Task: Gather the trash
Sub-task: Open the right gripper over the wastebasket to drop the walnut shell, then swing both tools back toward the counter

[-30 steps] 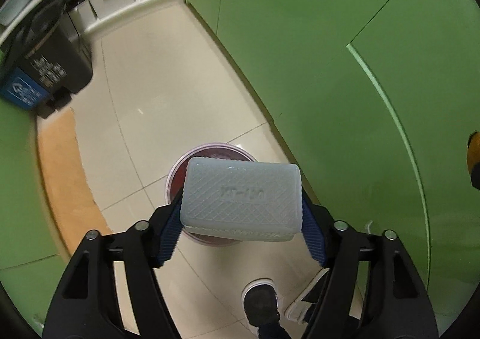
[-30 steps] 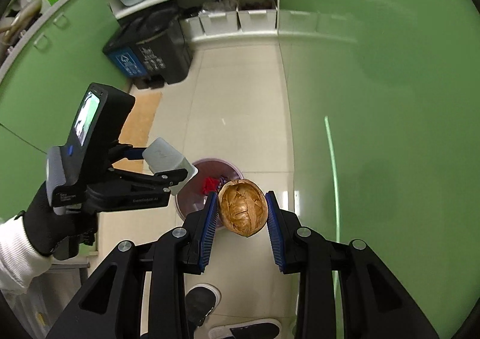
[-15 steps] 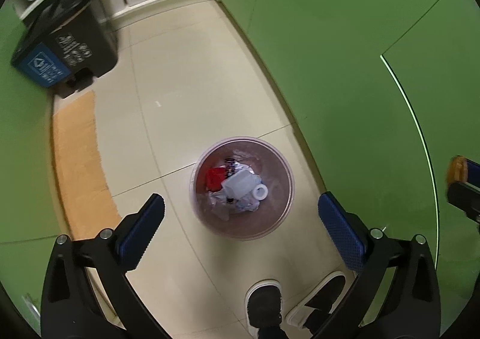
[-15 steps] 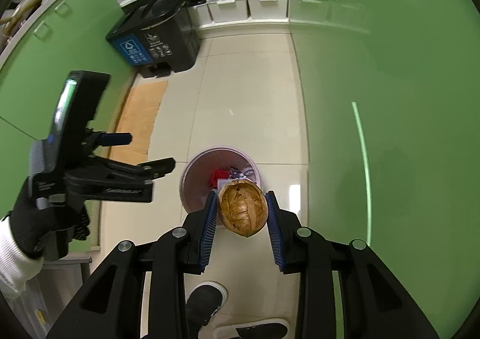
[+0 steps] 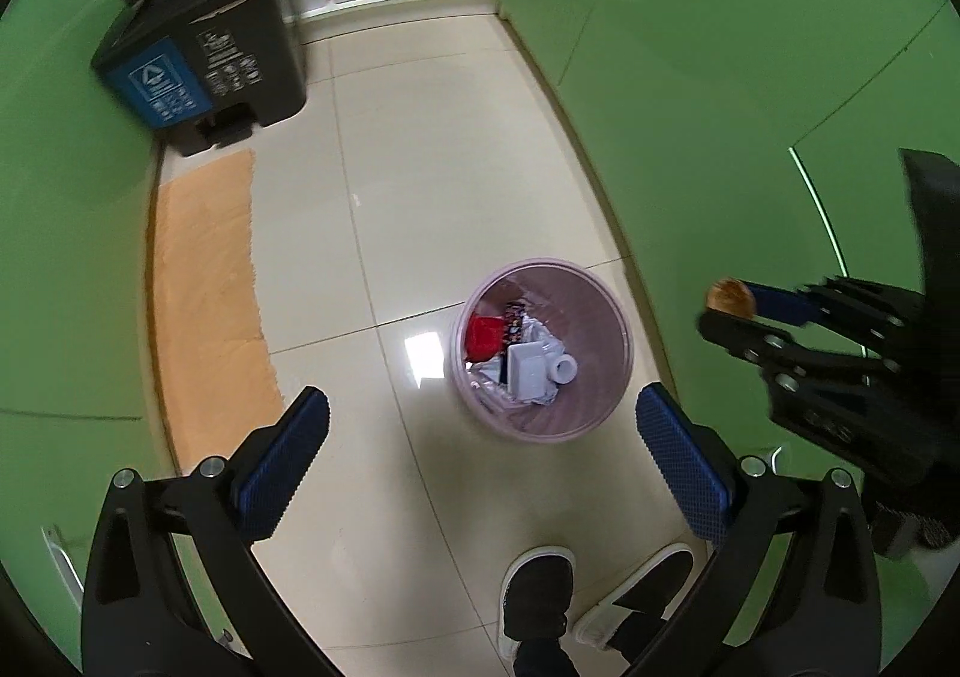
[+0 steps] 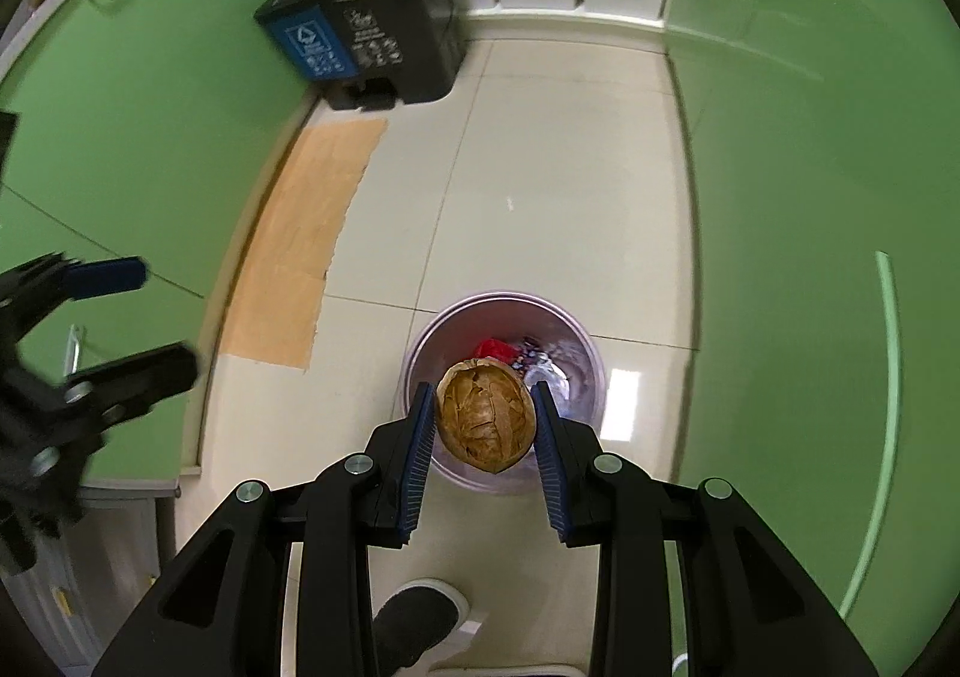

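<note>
Above a pink bin [image 6: 414, 371] on the tiled floor [image 5: 432, 197], the right claw [image 6: 485, 425] gripped a brown husk [image 6: 485, 416], hiding part of the bin's contents. The left-wrist view alone showed those contents unobstructed: a white box [image 5: 528, 368] and red scrap [image 5: 485, 334]. The left claw [image 5: 480, 455] stood wide open, empty. One black pedal bin [image 5: 240, 41], one orange mat [image 5: 204, 293] and two shoes [image 5: 537, 596] were nearby.
</note>
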{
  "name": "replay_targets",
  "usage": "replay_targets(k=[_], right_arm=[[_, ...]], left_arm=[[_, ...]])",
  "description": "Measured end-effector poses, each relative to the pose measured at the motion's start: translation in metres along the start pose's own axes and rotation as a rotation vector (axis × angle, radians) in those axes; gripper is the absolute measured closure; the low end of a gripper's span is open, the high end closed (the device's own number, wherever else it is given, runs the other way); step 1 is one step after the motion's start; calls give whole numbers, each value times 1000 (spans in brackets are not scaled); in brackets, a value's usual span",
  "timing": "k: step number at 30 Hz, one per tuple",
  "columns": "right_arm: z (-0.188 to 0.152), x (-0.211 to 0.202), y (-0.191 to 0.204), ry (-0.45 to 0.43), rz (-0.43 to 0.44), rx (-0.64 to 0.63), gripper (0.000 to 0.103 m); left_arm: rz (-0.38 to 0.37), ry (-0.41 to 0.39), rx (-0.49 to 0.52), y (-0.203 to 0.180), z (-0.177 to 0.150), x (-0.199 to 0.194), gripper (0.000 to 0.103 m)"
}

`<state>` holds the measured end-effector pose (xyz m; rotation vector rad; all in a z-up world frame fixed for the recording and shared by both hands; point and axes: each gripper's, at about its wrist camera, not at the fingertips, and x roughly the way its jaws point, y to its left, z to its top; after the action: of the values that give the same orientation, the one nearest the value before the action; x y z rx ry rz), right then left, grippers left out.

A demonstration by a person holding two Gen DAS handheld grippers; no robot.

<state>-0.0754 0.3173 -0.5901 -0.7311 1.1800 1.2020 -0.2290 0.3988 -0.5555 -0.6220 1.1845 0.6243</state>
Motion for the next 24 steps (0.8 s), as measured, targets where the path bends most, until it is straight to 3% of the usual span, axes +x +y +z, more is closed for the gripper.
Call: replay_targets(k=[2,3,4,5,6,11,15,24], right_arm=[[3,10,5,2,-1,-15,71],[4,12,6,4,-5,-19,64],[4,14,8,1,-15,-21,53],[3,12,9,-13,-24,-23,22],[2,7,10,-27,-31,-25,10],[-2,-11,14,-10,-39,-12,10],[-3,-55,16,-27,-46,23,8],[-12,-223,26,-110,-60,125,6]], left_arm=[[7,-2,-12,9,-5,-1,3],[8,-3,-20,13,-8,-1,3],[12,-3,-25,15,-10,-3,3],[17,-3,-29,18,-13,-3,3],[19,-3,-33,20,-15,-4,3],[17,1,-38,18,-17,-20,3],[8,-13,-16,1,-11,-52,3],[-24,-53,73,-53,9,-173,3]])
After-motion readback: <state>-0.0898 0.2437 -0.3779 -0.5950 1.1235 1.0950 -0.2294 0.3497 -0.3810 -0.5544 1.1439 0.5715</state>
